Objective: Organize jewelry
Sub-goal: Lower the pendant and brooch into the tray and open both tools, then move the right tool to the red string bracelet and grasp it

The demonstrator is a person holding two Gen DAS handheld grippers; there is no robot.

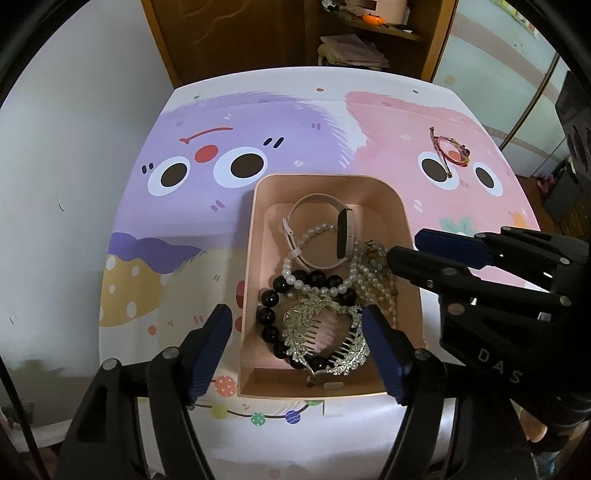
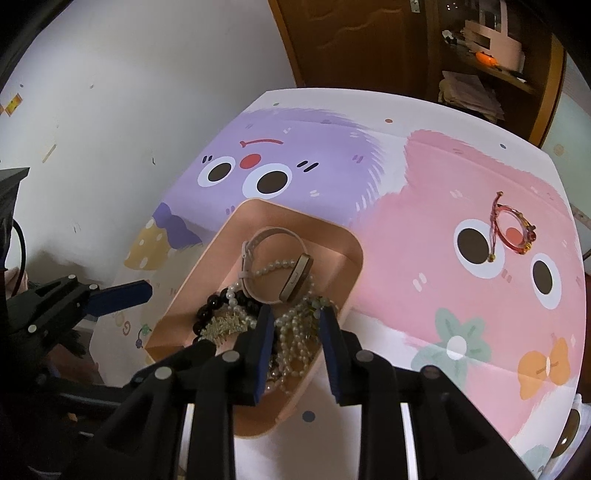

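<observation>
A pink tray [image 1: 406,236] holds a pale watch [image 1: 345,236], a white pearl strand [image 1: 295,273], black beads [image 1: 266,315], a silver leaf hair comb [image 1: 306,325] and a pearl-and-green necklace [image 1: 373,280]. My left gripper [image 1: 297,317] hangs open over the tray's near end. The comb lies loose below it, and one finger is outside the tray's left wall. My right gripper [image 2: 295,317] stands narrow over the necklace [image 2: 295,343], whose strands fill the gap. Whether the pads press on them is unclear. A red bracelet [image 2: 513,230] lies on the pink cartoon face.
The table [image 1: 258,110] has a purple and pink cartoon cover, and a white wall runs along its left side. A wooden cabinet [image 1: 229,33] and shelves with papers [image 1: 351,48] stand behind the far edge.
</observation>
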